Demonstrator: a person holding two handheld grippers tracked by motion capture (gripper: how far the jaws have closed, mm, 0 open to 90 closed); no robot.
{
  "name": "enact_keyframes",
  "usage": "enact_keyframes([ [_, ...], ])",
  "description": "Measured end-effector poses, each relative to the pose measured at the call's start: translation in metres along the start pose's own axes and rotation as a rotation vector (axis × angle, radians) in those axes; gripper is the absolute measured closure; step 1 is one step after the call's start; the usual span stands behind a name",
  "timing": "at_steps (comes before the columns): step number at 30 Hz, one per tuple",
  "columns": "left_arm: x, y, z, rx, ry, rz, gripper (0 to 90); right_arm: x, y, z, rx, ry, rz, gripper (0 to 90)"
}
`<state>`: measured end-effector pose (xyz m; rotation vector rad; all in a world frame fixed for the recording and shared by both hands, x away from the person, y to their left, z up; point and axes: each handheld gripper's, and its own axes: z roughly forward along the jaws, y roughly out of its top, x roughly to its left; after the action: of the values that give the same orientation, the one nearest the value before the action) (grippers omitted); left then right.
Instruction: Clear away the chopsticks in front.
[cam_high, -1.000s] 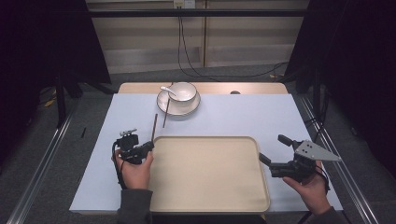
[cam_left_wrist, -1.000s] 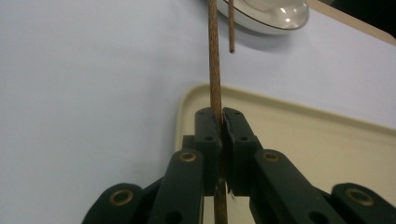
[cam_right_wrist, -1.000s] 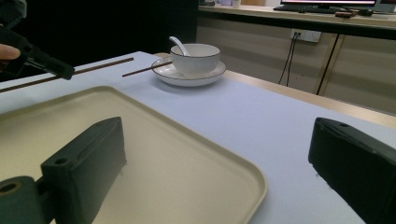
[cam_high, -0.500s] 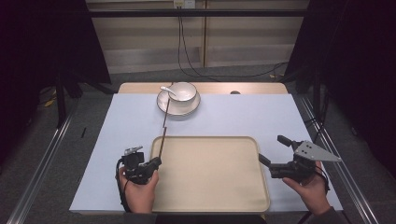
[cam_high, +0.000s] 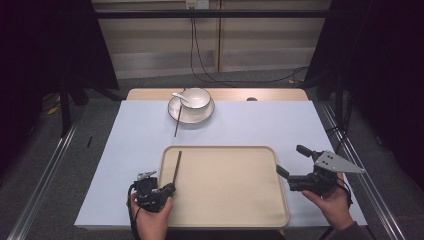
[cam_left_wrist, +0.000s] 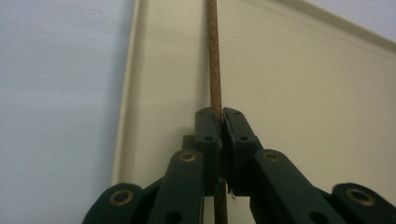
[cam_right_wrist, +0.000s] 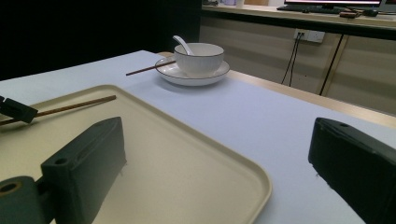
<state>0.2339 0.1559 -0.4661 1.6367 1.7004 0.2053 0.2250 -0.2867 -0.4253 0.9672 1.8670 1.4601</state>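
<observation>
A thin brown wooden chopstick (cam_left_wrist: 214, 65) is clamped between the closed black jaws of the left gripper (cam_high: 167, 189), at the near left corner of the tray (cam_high: 230, 210). The stick is straight and round, with a fine grain; its long axis runs away from the gripper, up over the tray's left side, its free end pointing toward the far edge. The tray is beige, smooth, rectangular with rounded corners and a raised rim. The right gripper (cam_high: 290, 161) is held at the tray's right edge with jaws wide apart and nothing between them. Farther off, a second chopstick (cam_high: 177, 120) leans on a white plate (cam_high: 204, 116) bearing a white bowl (cam_high: 196, 97) and spoon (cam_high: 179, 95), on the pale blue table cover (cam_high: 280, 122).
</observation>
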Motion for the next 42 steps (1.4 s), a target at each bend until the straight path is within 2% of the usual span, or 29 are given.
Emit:
enact_keyframes([
  [2,0.000,0.001,0.001,-0.003,0.014,-0.002,85.4,0.001,0.000,0.000,-0.001,0.006,0.003,3.6],
  [3,-0.001,0.002,0.001,-0.005,0.035,0.000,85.4,0.001,0.000,0.000,-0.004,-0.004,0.004,3.6],
  [5,-0.001,0.004,0.003,-0.005,0.032,0.014,85.4,0.001,0.000,0.000,-0.004,0.000,0.004,3.6],
  [7,0.000,0.005,0.006,-0.004,0.037,0.010,85.4,0.001,0.000,0.000,0.002,0.004,0.001,3.6],
  [9,0.000,0.006,0.008,-0.003,0.065,0.025,85.3,0.001,0.000,0.000,0.002,0.002,0.000,3.6],
  [10,0.000,0.007,0.009,-0.006,0.045,0.013,85.0,0.000,0.000,0.000,0.001,0.002,0.000,3.6],
  [12,0.000,0.007,0.009,-0.003,0.034,0.012,80.9,0.001,0.000,0.000,0.004,0.002,0.007,3.7],
  [13,0.001,0.007,0.009,-0.008,0.030,0.033,80.9,0.001,0.000,0.000,0.004,0.002,0.007,3.7],
  [15,0.000,0.007,0.009,-0.019,0.024,0.036,74.9,0.001,0.000,0.000,0.004,0.005,0.002,3.8],
  [18,0.000,0.010,0.008,-0.022,0.025,0.047,73.6,0.001,0.000,0.001,0.003,0.009,0.001,4.0],
  [19,-0.001,0.014,0.007,-0.033,0.008,0.034,72.5,0.002,0.000,0.000,0.003,0.008,0.001,4.0],
  [23,-0.003,0.021,0.007,-0.057,0.002,0.048,67.1,0.001,0.000,0.000,0.007,0.011,-0.003,4.0],
  [24,-0.003,0.024,0.006,-0.065,0.011,0.071,65.4,0.001,0.000,0.000,0.005,0.011,-0.003,4.0],
  [25,-0.005,0.031,0.007,-0.097,0.006,0.085,63.0,0.001,0.000,0.000,0.006,0.013,-0.001,4.0],
  [26,-0.005,0.031,0.007,-0.097,0.006,0.085,62.8,0.001,0.000,0.000,0.003,0.009,0.005,4.1],
  [27,-0.006,0.036,0.006,-0.098,0.013,0.104,62.1,0.001,0.000,0.000,0.002,0.012,0.006,4.1],
  [29,-0.006,0.044,0.008,-0.128,0.011,0.128,60.0,0.001,0.000,0.000,0.006,0.012,0.001,4.1],
  [30,-0.007,0.053,0.010,-0.161,0.010,0.157,56.3,0.001,0.000,0.000,0.007,0.013,-0.001,4.1],
  [31,-0.007,0.053,0.010,-0.161,0.010,0.157,55.0,0.001,0.000,0.000,0.007,0.011,-0.001,4.1],
  [33,-0.006,0.067,0.014,-0.189,0.007,0.186,53.4,0.001,0.000,0.000,0.007,0.014,-0.001,4.1],
  [35,-0.005,0.071,0.016,-0.193,-0.002,0.191,51.7,0.001,0.000,0.000,0.007,0.015,-0.001,4.1],
  [37,-0.003,0.080,0.019,-0.204,-0.021,0.178,48.2,0.001,0.000,0.000,0.003,0.015,0.006,4.2],
  [38,0.000,0.088,0.023,-0.220,-0.041,0.191,46.6,0.001,0.000,0.000,0.003,0.014,0.004,4.3],
  [40,0.000,0.094,0.026,-0.227,-0.056,0.205,44.0,0.001,0.000,0.000,0.003,0.015,0.004,4.3],
  [42,0.001,0.101,0.030,-0.216,-0.048,0.214,41.1,0.000,0.000,0.000,0.006,0.020,-0.003,4.3],
])
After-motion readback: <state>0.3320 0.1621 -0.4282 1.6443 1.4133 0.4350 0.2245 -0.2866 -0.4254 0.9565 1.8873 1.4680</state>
